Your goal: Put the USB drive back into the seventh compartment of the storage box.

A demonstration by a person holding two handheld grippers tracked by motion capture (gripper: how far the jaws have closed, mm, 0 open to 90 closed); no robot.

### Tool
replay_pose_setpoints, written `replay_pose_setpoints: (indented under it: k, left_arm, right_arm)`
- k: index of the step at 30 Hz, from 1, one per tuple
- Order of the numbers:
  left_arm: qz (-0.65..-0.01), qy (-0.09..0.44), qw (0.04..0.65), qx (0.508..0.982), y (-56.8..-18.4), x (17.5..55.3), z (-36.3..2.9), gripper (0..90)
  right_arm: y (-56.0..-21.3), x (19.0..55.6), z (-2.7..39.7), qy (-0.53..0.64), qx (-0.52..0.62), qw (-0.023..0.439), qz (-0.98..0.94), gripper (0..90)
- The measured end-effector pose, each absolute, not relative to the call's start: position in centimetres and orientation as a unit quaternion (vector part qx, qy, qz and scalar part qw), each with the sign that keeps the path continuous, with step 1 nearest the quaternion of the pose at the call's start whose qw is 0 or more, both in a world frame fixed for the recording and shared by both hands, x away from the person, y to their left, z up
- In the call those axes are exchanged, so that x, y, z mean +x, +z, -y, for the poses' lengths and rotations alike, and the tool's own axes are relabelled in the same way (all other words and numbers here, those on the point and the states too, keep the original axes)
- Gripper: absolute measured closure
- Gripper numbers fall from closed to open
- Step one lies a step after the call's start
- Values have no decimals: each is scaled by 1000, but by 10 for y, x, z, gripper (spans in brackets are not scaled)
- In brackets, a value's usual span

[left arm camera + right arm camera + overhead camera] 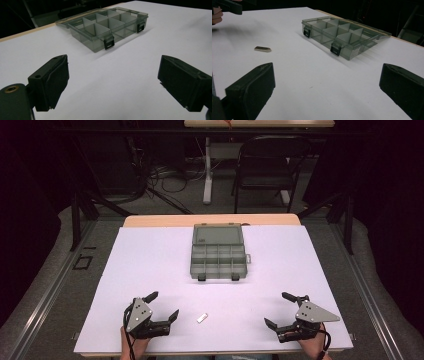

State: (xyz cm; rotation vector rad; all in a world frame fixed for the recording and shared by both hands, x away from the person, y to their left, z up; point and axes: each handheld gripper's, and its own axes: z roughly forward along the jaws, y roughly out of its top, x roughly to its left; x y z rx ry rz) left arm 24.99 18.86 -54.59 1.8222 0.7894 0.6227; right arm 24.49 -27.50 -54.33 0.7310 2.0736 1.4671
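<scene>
Tongs, both pairs, sit low over the near edge of the white sheet [150,265], one in each of my hands. My left gripper [161,306] is near the left corner, jaws spread wide with nothing between them; its own view shows bare white sheet in the gap. My right gripper [279,309] is near the right corner, jaws likewise wide apart and holding nothing. The two are well apart from each other.

Small metal piece [201,318] lies flat on the sheet between the two grippers, nearer to my left one and just off its jaw tips. It touches neither gripper. In the right gripper view the piece [262,49] appears as a short silvery bar with one angled end, lying alone on the sheet.

Compartment box [219,261] rests farther out, about mid-table, well apart from both grippers and from the metal piece. It is smoky grey, see-through plastic. Lid [218,234] is swung fully open and lies flat behind the tray, towards the far edge. Two dark latches hang on the near wall. Dividers split the tray into small cells; the cells that I can see into look empty, though I cannot tell for the far ones.

Sheet covers a wooden tabletop [165,220], whose bare strip shows along the far edge. Black chair [267,167] stands beyond the table.
</scene>
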Motion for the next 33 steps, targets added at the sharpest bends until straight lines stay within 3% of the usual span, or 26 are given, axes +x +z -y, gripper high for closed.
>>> replay_pose_setpoints:
  k: [33]
  left_arm:
    - [-318,223,477,789,-550,262,-149,99]
  right_arm:
    - [-544,246,275,533,271,242,-764,0]
